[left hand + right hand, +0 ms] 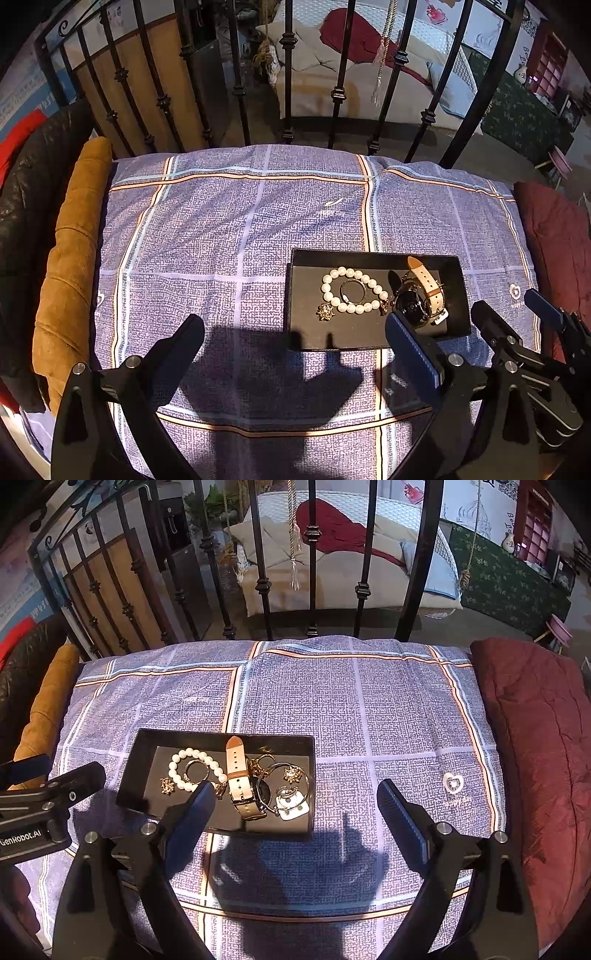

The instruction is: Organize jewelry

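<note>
Both grippers, left gripper (295, 332) and right gripper (299, 797), hang wide and empty; I see the black tray (166, 736) at eleven o'clock, wristwatch (242, 786) lengthwise, nearest my right.

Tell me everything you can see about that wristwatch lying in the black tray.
The wristwatch lies in the black tray on the checked cloth, between the pearl bracelet and a tangle of thin bangles. Its strap looks like pale cream leather with a tan edge and small punched holes; one end points away from the camera. The round dark face with a metal case shows in the left view. Neither gripper touches it; whether it touches the neighbouring pieces is hard to tell.
</note>
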Available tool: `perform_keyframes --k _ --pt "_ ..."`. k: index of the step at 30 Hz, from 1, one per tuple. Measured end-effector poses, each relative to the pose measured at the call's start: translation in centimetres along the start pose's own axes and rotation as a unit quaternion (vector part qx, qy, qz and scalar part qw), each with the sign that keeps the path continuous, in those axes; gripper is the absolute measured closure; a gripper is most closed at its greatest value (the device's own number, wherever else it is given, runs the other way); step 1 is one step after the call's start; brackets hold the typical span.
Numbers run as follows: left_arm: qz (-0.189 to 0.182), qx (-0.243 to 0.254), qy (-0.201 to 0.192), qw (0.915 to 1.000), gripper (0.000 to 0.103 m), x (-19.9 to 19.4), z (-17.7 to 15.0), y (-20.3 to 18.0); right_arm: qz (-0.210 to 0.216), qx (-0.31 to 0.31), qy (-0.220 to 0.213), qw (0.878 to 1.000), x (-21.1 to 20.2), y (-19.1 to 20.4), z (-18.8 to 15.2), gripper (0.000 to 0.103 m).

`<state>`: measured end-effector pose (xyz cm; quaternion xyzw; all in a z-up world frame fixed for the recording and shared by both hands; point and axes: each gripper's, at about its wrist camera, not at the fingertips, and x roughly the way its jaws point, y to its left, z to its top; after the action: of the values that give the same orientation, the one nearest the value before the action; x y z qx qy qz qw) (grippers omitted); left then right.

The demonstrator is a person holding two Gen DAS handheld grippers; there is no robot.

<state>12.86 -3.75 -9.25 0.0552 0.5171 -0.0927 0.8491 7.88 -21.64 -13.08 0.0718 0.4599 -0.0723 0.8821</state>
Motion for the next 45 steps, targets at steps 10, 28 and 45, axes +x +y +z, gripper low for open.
perform_keyframes --k 10,28,45 --pt "0.001 -0.001 0.002 1.0 0.007 0.13 0.03 0.05 0.0 0.0 0.002 1.0 0.03 -0.01 0.07 0.015" --pt "0.008 0.004 0.001 1.0 0.007 0.1 -0.04 -0.13 -0.001 -0.001 0.003 1.0 0.24 0.1 0.0 0.015" --pt "0.014 0.004 0.0 0.9999 0.007 0.04 -0.14 -0.18 -0.002 -0.002 0.002 1.0 0.1 0.1 -0.11 0.015"
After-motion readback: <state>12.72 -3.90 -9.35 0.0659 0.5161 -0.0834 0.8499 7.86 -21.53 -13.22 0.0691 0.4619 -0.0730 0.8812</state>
